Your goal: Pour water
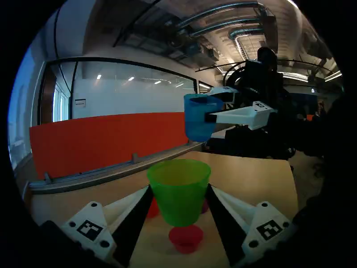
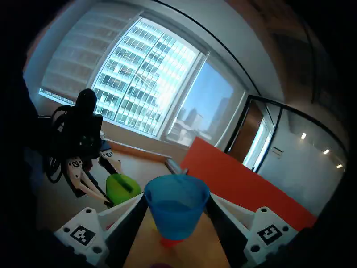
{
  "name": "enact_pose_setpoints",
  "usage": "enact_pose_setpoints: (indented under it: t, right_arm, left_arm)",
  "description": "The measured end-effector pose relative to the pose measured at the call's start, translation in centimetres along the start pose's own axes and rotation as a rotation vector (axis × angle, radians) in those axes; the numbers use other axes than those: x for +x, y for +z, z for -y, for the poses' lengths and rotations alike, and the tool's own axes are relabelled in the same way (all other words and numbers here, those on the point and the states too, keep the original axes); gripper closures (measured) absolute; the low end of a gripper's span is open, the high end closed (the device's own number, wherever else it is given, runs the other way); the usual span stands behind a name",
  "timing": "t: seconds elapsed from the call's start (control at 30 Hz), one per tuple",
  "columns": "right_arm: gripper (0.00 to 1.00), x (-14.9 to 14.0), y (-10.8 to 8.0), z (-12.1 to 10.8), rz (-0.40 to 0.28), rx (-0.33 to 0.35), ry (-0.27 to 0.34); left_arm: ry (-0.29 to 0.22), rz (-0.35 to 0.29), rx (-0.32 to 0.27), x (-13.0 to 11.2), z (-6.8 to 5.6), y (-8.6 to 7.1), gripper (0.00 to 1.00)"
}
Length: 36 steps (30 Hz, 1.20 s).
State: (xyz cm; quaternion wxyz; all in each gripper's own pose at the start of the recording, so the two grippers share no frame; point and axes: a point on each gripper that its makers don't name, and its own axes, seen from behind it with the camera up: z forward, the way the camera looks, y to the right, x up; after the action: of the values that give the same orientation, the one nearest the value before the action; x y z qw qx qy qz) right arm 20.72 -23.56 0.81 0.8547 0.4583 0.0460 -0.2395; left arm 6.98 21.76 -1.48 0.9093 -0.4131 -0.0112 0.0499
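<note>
A green cup [image 1: 180, 196] stands upright between the fingers of my left gripper [image 1: 180, 198], which is shut on it just above the wooden table [image 1: 250, 178]. My right gripper [image 2: 176, 203] is shut on a translucent blue cup [image 2: 176, 210] that looks partly filled with water. In the left gripper view the blue cup [image 1: 199, 117] hangs higher and farther off than the green cup, held by the right gripper [image 1: 209, 106] and roughly upright. In the right gripper view the green cup [image 2: 122, 187] sits lower left, in the left gripper [image 2: 114, 186].
A small red cup [image 1: 185, 238] sits on the table below the green cup, with other red pieces [image 1: 153, 209] behind it. An orange partition [image 1: 107, 140] runs along the table's far side. A large window [image 2: 147, 89] is behind the person holding the grippers.
</note>
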Motion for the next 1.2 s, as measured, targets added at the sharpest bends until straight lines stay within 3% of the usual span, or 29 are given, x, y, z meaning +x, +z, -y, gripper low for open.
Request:
enact_pose_setpoints:
  t: [1.2]
  right_arm:
    - [0.1,2.5,4.6,-2.4,0.013,-0.016,-0.304]
  left_arm:
    - [0.005,-0.003,-0.009,0.5,0.6,1.3,0.17]
